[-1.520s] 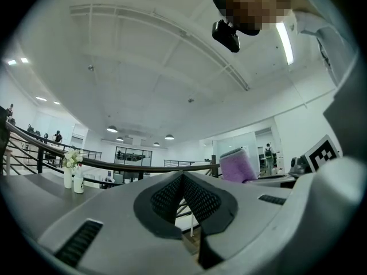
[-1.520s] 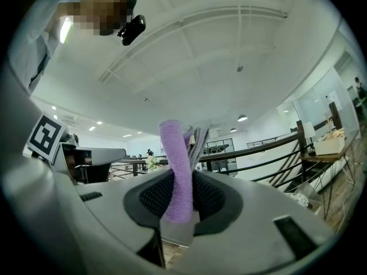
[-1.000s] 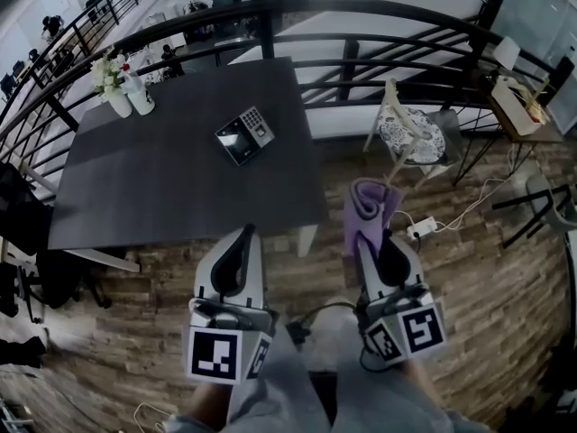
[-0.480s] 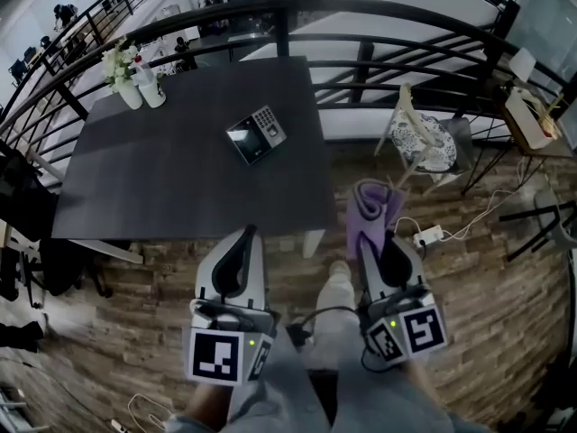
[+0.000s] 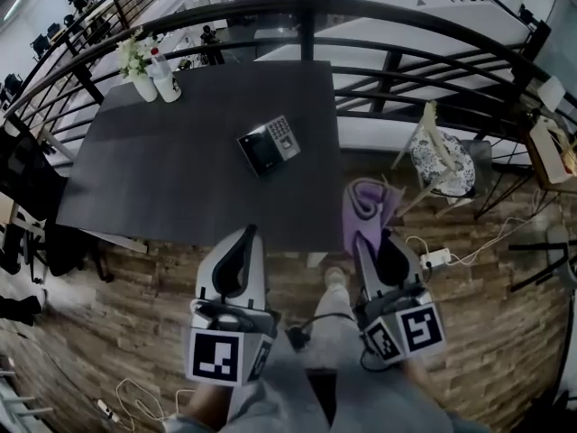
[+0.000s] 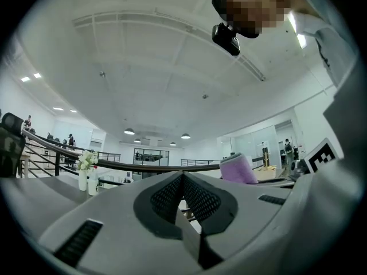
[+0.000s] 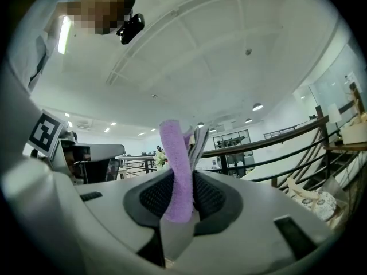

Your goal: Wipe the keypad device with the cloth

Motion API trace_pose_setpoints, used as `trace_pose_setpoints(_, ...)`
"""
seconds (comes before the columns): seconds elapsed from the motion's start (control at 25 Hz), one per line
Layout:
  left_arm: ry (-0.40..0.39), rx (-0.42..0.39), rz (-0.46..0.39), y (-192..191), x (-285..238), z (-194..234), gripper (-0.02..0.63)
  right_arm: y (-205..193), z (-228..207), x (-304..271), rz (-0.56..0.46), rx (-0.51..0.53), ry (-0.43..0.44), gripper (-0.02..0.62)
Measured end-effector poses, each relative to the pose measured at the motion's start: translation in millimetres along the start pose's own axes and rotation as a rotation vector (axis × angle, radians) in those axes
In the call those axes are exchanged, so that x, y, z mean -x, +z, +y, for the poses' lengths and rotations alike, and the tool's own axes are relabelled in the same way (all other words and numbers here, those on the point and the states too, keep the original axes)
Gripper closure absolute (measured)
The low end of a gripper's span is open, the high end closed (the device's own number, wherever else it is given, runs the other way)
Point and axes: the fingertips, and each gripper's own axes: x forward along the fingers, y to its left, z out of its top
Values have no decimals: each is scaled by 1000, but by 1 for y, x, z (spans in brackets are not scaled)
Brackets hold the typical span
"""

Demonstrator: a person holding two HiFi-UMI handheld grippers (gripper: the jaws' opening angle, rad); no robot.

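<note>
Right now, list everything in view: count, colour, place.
table: one, dark grey, centre ahead
keypad device: one, black and silver, on the table's right half
vase of flowers: one, white, table's far left corner
bottle: one, pale, beside the vase
railing: one, dark, curving behind the table
chair: one, white with patterned seat, right of the table
power strip: one, white, on the wooden floor near the chair
cloth: one, purple, low right, off the table
left gripper: one, grey, jaws together, empty
right gripper: one, grey, jaws shut on the cloth
</note>
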Motion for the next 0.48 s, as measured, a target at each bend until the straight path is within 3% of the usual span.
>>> trace_pose_setpoints(0.48, 161, 18, 19, -8, -69, 12, 594, 9, -52, -77, 59, 14, 156, 497)
